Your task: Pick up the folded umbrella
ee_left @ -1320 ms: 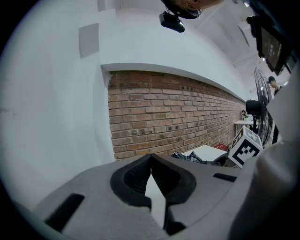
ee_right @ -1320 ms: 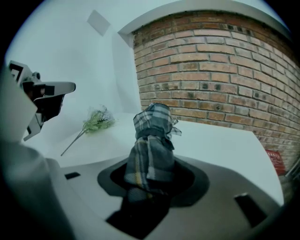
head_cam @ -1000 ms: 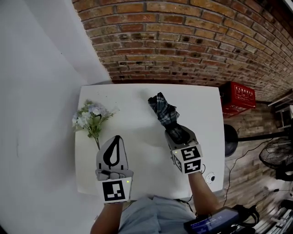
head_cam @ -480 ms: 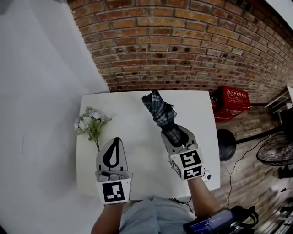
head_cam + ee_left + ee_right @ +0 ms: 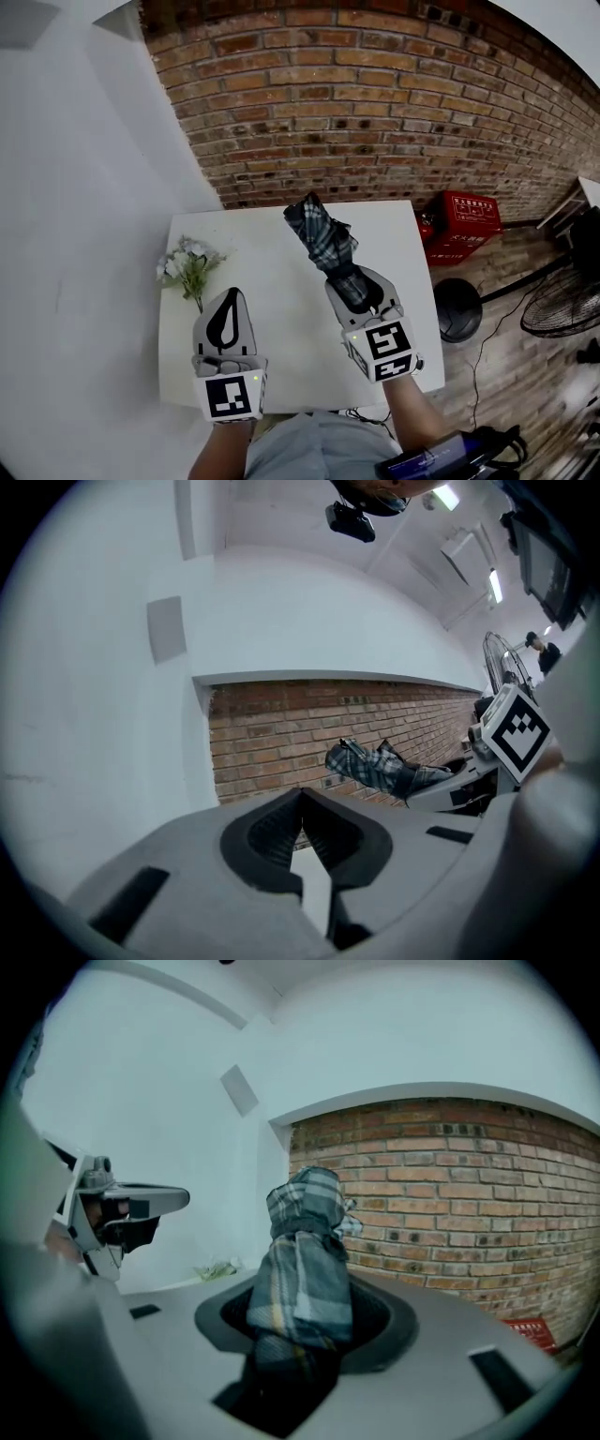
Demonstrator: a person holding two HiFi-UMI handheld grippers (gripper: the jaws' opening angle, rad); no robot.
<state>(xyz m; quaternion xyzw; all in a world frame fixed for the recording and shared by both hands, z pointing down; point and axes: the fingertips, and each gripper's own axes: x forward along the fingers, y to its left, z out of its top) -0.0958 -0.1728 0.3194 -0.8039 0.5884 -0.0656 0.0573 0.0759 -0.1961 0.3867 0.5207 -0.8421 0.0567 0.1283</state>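
Two grippers over the white counter (image 5: 281, 319) — doing what?

Right gripper (image 5: 354, 279): grips the folded umbrella (image 5: 321, 236) at its dark lower end, jaws clenched on it, plaid cloth bunched between them.

And the umbrella itself?

Held up off the counter, over its far half. Points away from the person toward the brick wall (image 5: 375, 112), free end leaning a little to the head view's left.

Left gripper (image 5: 231, 302)?

Empty. Jaws closed tip to tip, nothing between them. Hovers over the near left part of the counter, well apart from the umbrella.

Anything else lying about?

Small bunch of pale flowers (image 5: 190, 265) near the counter's left edge — just beyond the left gripper. Down on the floor to the right: red crate (image 5: 466, 220) near the wall, wire-caged fan (image 5: 560, 305) farther out.
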